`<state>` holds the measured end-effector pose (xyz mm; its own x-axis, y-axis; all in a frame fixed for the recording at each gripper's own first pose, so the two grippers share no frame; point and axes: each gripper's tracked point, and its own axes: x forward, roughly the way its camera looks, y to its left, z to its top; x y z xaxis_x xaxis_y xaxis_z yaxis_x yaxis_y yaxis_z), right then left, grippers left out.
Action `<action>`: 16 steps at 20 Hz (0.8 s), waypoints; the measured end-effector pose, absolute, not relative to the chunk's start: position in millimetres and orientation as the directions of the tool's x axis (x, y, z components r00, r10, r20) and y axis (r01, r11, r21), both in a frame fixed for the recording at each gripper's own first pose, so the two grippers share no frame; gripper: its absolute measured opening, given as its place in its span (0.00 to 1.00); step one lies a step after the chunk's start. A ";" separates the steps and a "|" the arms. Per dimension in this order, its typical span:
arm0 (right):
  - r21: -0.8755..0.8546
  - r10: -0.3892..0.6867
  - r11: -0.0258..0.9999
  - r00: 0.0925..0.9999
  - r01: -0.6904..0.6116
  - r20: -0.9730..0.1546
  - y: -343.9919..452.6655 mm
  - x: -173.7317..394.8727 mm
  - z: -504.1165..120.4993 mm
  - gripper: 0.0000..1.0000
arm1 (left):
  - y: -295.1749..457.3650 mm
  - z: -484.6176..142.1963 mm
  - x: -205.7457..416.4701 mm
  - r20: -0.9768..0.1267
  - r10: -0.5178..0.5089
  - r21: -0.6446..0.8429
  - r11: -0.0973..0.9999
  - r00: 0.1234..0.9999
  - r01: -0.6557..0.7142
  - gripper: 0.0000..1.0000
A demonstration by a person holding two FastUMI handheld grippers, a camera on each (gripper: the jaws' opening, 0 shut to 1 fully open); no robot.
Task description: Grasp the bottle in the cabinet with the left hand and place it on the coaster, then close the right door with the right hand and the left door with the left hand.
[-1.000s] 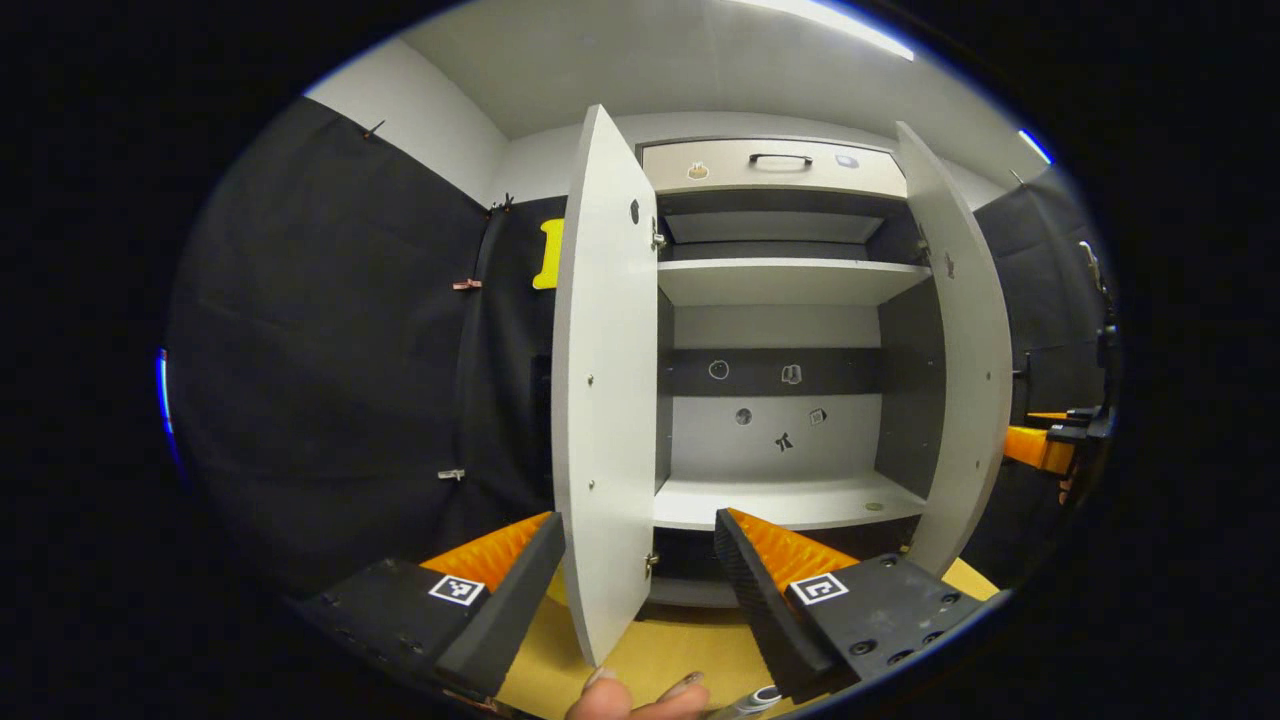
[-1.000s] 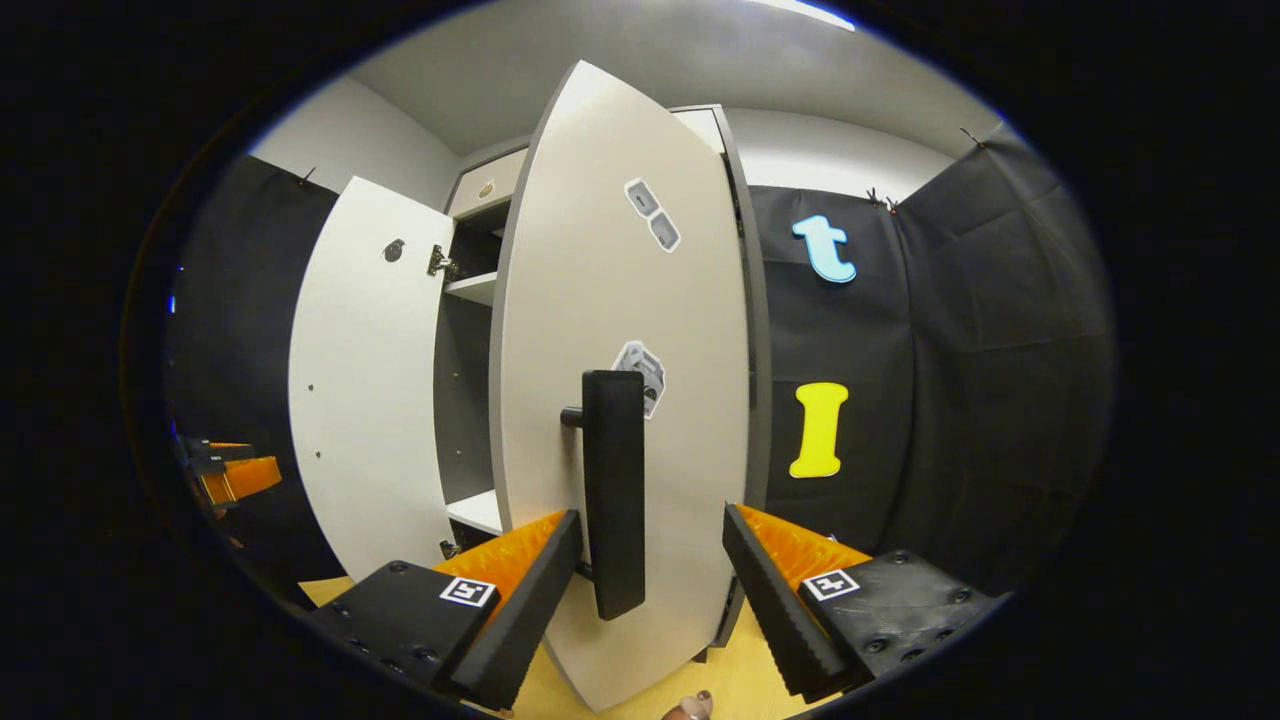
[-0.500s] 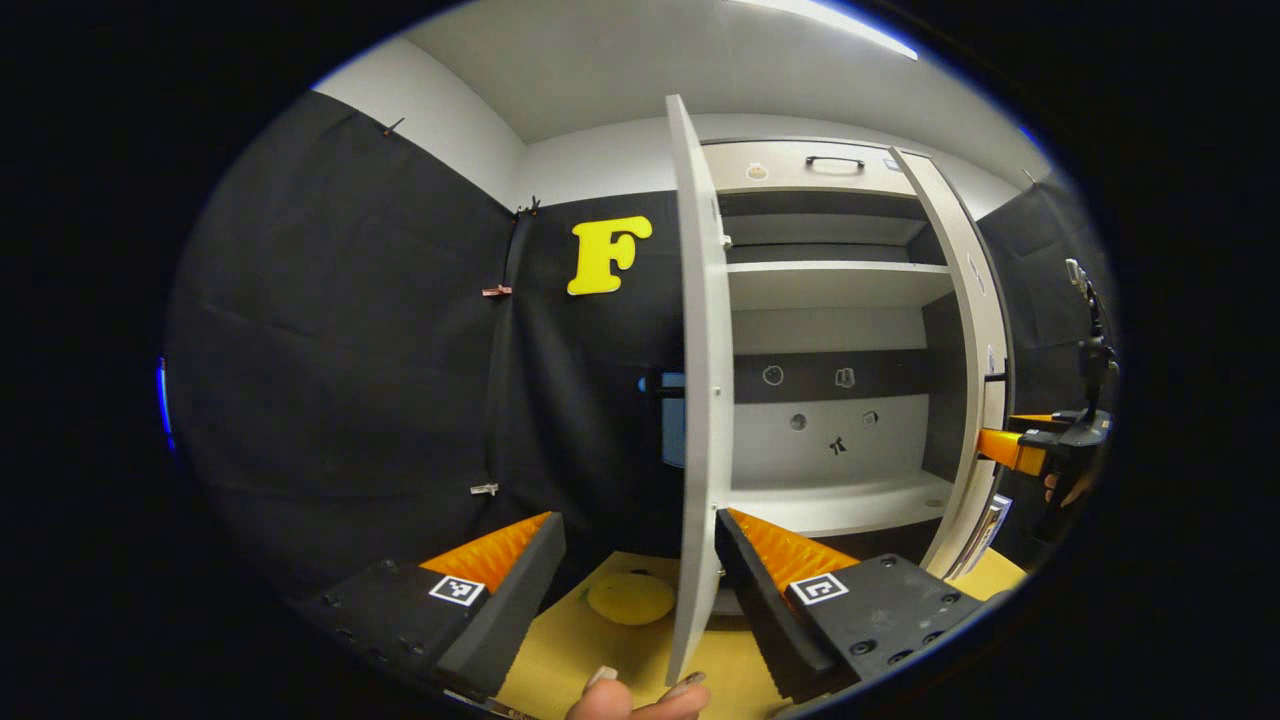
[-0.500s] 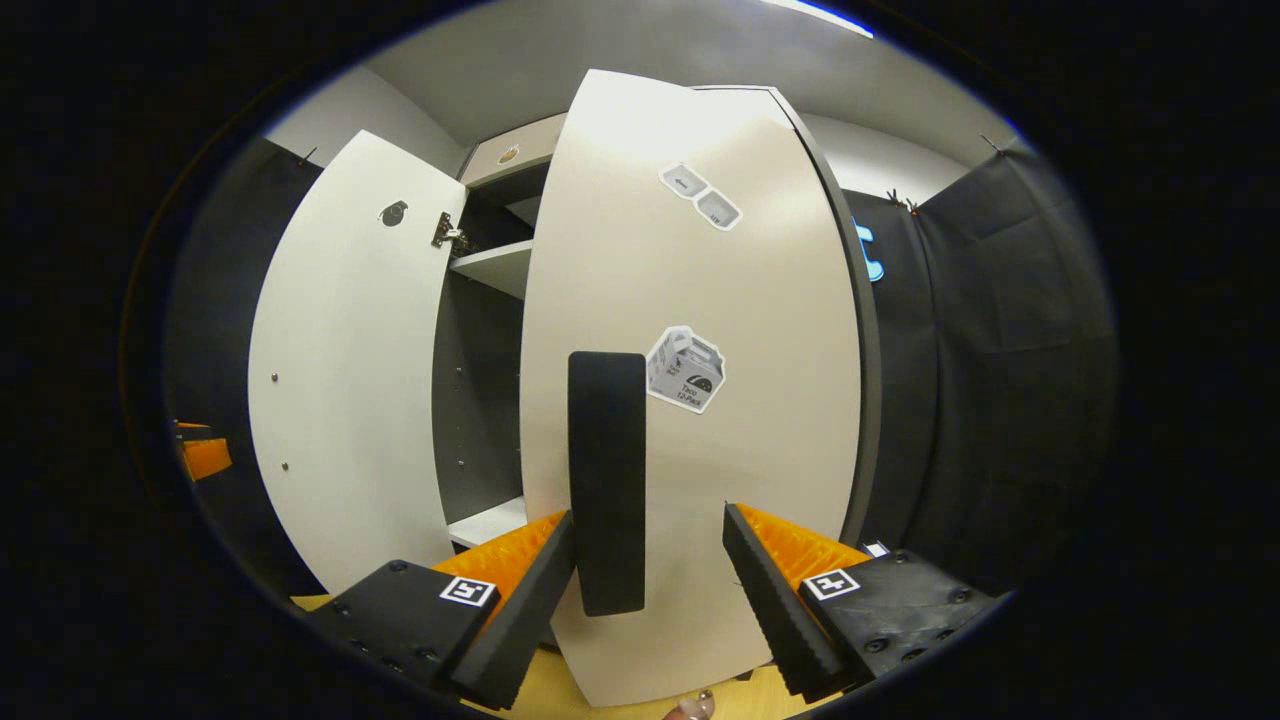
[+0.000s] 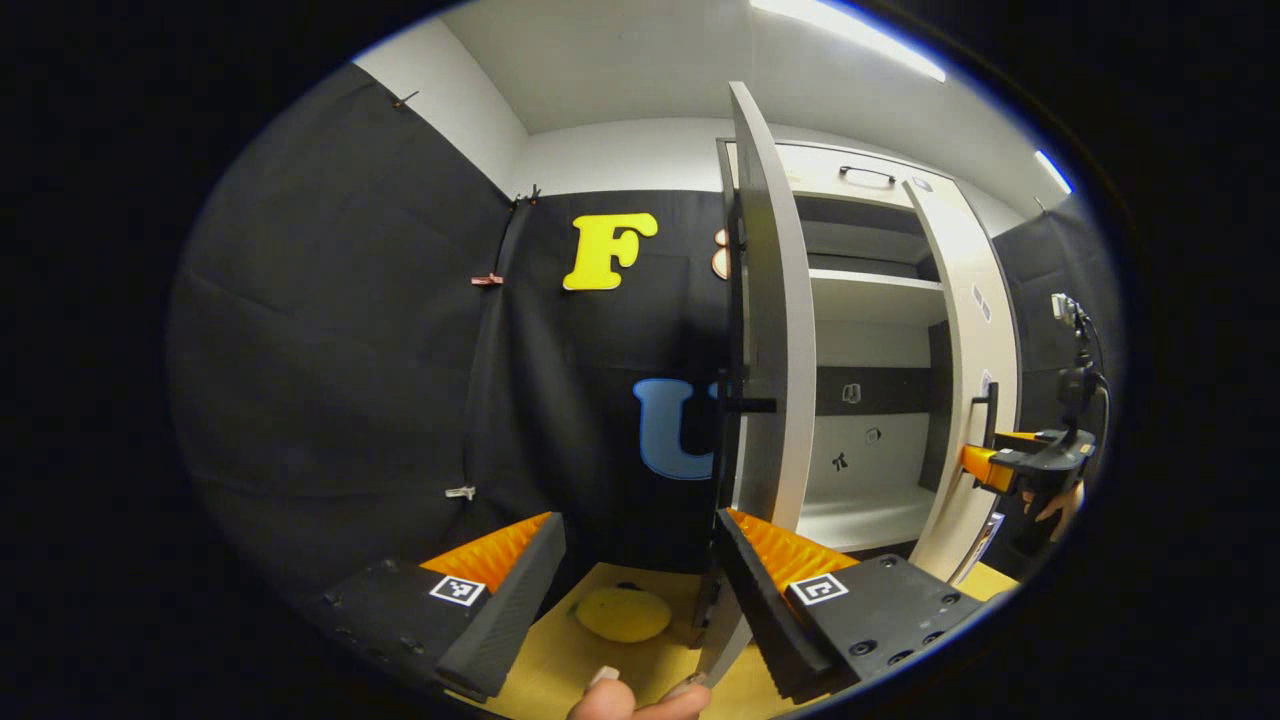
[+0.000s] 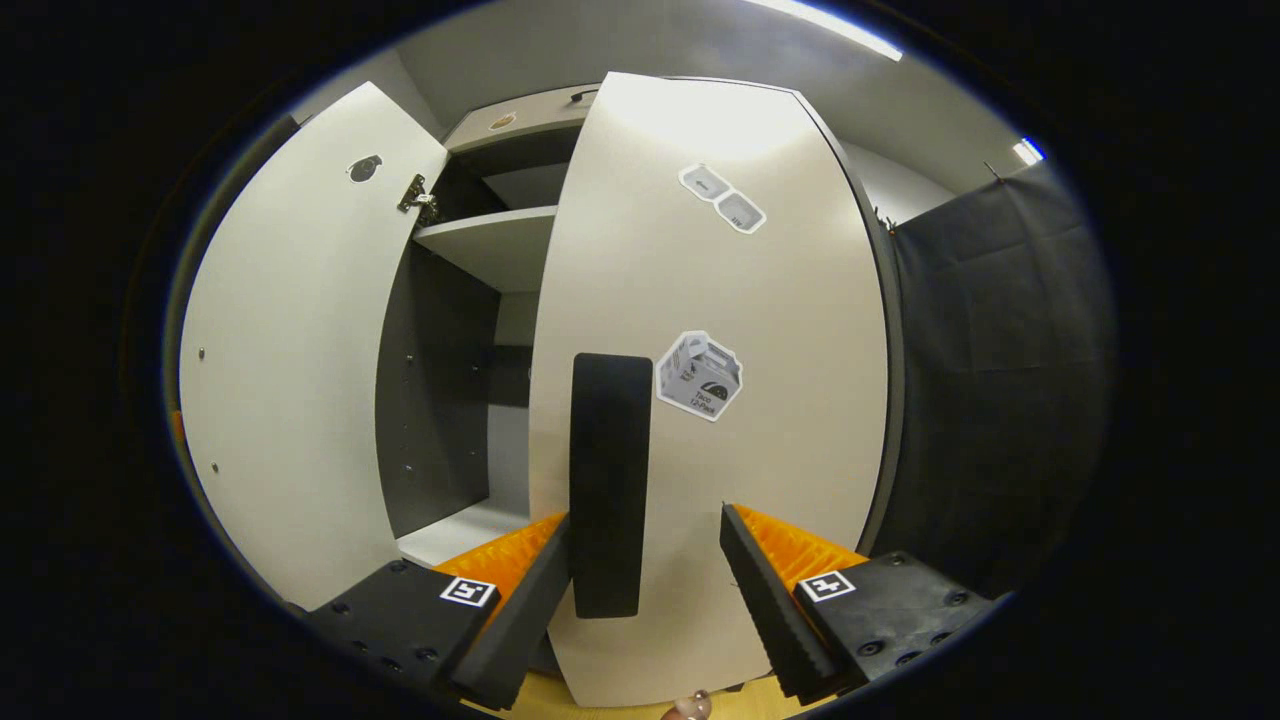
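In the left gripper view the cabinet's left door (image 5: 765, 330) stands edge-on, its dark handle (image 5: 748, 405) sticking out to the left. My left gripper (image 5: 635, 525) is open, and the door's lower edge runs down beside its right finger (image 5: 760, 580). A round yellow coaster (image 5: 622, 613) lies flat on the wooden tabletop below. In the right gripper view the right door (image 6: 730, 450) is partly swung in. Its black handle (image 6: 608, 480) stands between the open fingers of my right gripper (image 6: 648, 520), close to the left one. That right gripper (image 5: 1010, 465) also appears at the right door (image 5: 965, 400).
The cabinet interior (image 5: 865, 400) has a white lower shelf (image 5: 860, 520) and an upper shelf (image 6: 490, 250). The left door's inner face (image 6: 290, 370) rises at the left of the right gripper view. Black cloth walls close in both sides. A hand's fingertips (image 5: 640, 695) show at the bottom.
The left gripper view has swung left around the left door, which now stands edge-on with its outer handle showing. The right door has swung further toward shut, with the right gripper following its handle.
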<state>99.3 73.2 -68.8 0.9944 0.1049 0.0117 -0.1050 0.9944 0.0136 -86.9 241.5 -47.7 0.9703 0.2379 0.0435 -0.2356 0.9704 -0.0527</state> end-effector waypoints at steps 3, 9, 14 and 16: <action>0.014 0.081 0.997 0.997 -0.081 0.011 79.8 114.1 -68.9 0.94 | 236.9 -44.9 -79.2 0.053 0.194 -0.048 0.980 0.980 -0.192 0.95; 0.015 0.087 0.996 0.996 -0.087 -0.001 81.6 114.0 -74.2 0.94 | 234.5 -38.2 -69.1 0.067 0.157 -0.034 0.987 0.985 -0.155 0.95; 0.054 0.117 0.992 0.993 -0.118 0.020 78.9 68.5 -63.6 0.98 | 228.2 -34.3 -63.3 0.063 0.094 0.015 0.995 0.994 -0.095 0.97; 0.031 0.128 0.991 0.992 -0.128 0.025 76.9 51.4 -58.7 0.97 | 222.1 -34.1 -59.2 0.061 0.053 0.017 0.998 0.997 -0.054 0.90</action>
<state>51.4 76.9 -58.7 0.9915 0.1275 0.0247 -0.1283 0.9912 0.0313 -59.2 222.1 -34.1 0.9967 0.0529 0.0613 -0.0541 0.9984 0.0172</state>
